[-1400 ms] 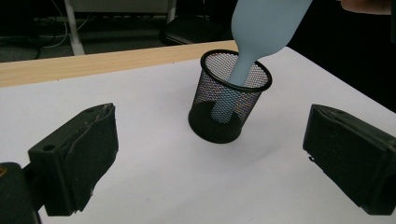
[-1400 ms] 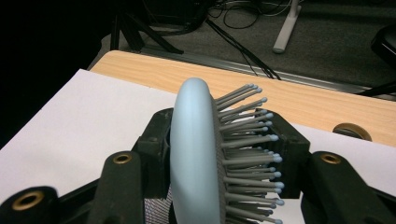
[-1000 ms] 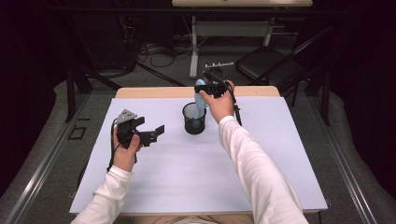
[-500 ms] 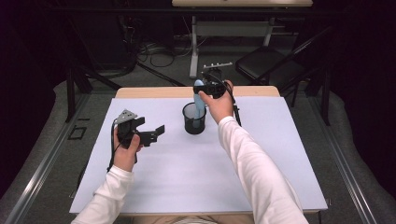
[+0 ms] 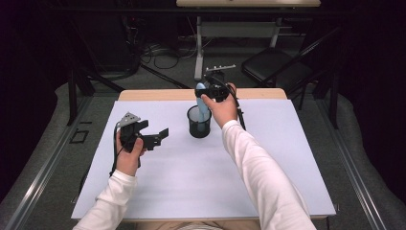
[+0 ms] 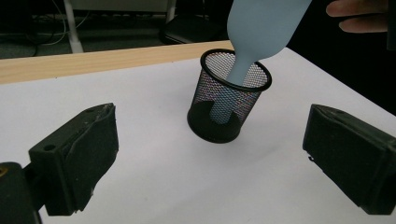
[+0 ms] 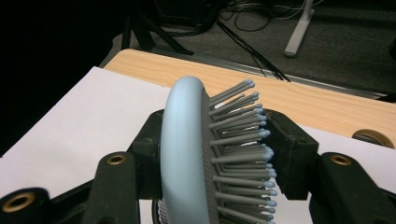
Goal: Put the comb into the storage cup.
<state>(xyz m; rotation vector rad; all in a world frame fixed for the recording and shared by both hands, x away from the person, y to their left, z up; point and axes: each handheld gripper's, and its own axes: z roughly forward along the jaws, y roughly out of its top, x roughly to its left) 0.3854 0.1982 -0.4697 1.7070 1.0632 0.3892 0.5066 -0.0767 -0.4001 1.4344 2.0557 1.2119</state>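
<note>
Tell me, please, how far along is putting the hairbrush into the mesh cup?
Nearly done: the hairbrush handle is already inside the mesh cup. The right gripper clamps the brush head, so letting go is what is left. The left gripper waits open beside the cup.

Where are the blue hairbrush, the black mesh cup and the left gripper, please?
blue hairbrush (image 7: pixel 184 154): right gripper view, curved back of its head.
black mesh cup (image 6: pixel 212 119): left gripper view, mesh wall.
left gripper (image 5: pixel 159 137): high view, between its jaws.

- The right gripper (image 5: pixel 209 91) sits slightly lower over the black mesh cup (image 5: pixel 198 122) than a second ago.
- The pale blue hairbrush (image 6: pixel 254 35) it clamps now has its handle down inside the cup.
</note>
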